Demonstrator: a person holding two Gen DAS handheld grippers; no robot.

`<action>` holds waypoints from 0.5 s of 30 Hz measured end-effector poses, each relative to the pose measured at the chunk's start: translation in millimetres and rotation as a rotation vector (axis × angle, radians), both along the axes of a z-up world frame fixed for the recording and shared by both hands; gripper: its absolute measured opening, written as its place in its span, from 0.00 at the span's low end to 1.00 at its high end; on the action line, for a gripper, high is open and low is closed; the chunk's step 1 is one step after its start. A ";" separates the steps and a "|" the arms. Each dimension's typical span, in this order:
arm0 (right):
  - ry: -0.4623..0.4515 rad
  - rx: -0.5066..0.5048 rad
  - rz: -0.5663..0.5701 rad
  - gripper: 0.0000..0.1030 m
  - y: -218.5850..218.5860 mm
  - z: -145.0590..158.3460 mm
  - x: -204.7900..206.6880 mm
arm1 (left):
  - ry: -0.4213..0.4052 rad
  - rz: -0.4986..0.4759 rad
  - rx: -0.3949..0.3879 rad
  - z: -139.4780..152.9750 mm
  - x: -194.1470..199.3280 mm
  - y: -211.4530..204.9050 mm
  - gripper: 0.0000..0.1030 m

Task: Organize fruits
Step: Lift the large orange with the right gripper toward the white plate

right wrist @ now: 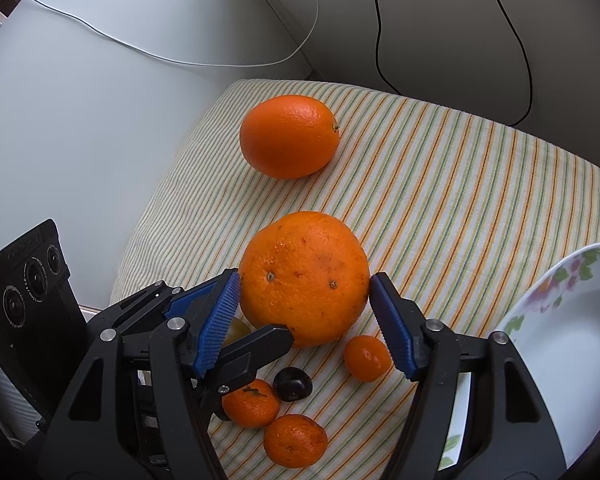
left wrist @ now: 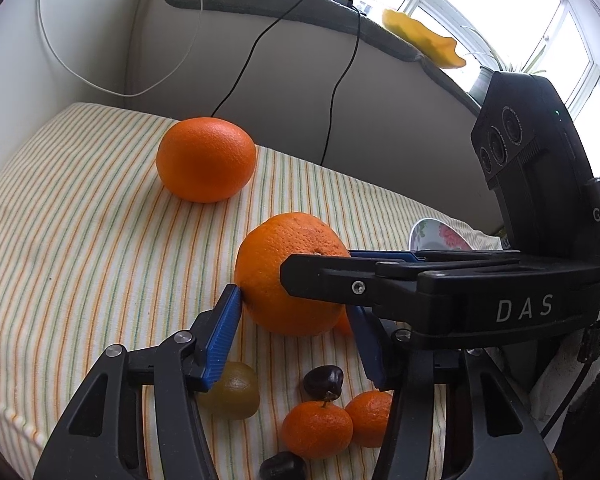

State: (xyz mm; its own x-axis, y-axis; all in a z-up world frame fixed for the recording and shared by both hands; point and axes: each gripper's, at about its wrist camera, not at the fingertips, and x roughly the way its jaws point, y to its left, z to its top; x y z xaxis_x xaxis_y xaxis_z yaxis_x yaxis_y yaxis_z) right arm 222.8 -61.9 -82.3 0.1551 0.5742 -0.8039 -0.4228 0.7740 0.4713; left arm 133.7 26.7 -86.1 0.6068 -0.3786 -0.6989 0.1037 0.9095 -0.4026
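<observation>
Across the left wrist view, the right tool (left wrist: 356,276) cut in from the side and hid the right flank of the large orange (left wrist: 288,276), along with most of the floral bowl (left wrist: 436,236) behind it, so only a sliver of that rim showed. From the right wrist view the left tool (right wrist: 256,332) reached in low and covered much of a yellow-green fruit (right wrist: 236,330) and part of one mandarin (right wrist: 250,402); the bowl (right wrist: 560,320) ran off the frame edge. Around the large orange (right wrist: 304,278) on the striped cloth (right wrist: 440,168) lay a dark cherry (right wrist: 292,383), two more mandarins (right wrist: 367,358) (right wrist: 295,440), and, well apart toward the far corner, a smoother oval orange (right wrist: 289,136). Black and white cables (right wrist: 380,20) hung down the pale wall behind. The large orange looked rough and pitted, with brown specks and a stem scar on top. Both tools stood spread apart around it: the right tool's (right wrist: 304,294) blue pads (right wrist: 392,320) sat just beside each flank, and one pad (left wrist: 224,336) of the left tool (left wrist: 294,330) seemed to touch the skin, though neither clamped it.
</observation>
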 end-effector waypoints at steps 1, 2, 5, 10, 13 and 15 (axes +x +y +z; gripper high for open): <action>-0.001 0.000 -0.002 0.68 -0.1 0.2 -0.8 | -0.003 -0.001 0.005 0.5 -0.1 -1.9 0.50; -0.003 0.000 -0.002 0.68 -0.7 0.7 -2.1 | -0.004 -0.001 0.008 0.3 -0.5 -1.9 0.50; -0.006 0.004 -0.006 0.67 -1.9 1.9 -3.9 | -0.009 0.002 0.010 0.7 -2.0 -1.8 0.50; -0.010 0.022 -0.014 0.67 -4.9 8.3 -7.6 | -0.032 0.008 0.022 6.7 -7.3 -2.9 0.50; -0.019 0.036 -0.019 0.67 -7.3 14.8 -10.5 | -0.051 0.010 0.030 13.2 -10.6 -4.1 0.51; -0.026 0.044 -0.021 0.67 -11.3 21.0 -13.8 | -0.066 0.012 0.037 18.7 -12.9 -5.7 0.51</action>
State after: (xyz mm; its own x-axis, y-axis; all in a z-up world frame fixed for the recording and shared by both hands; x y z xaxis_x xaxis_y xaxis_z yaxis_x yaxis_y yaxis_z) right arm 209.1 -73.1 -61.2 0.1877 0.6057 -0.7733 -0.4190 0.7614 0.4947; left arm 120.8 21.0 -67.4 0.6566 -0.3456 -0.6704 0.1181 0.9250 -0.3611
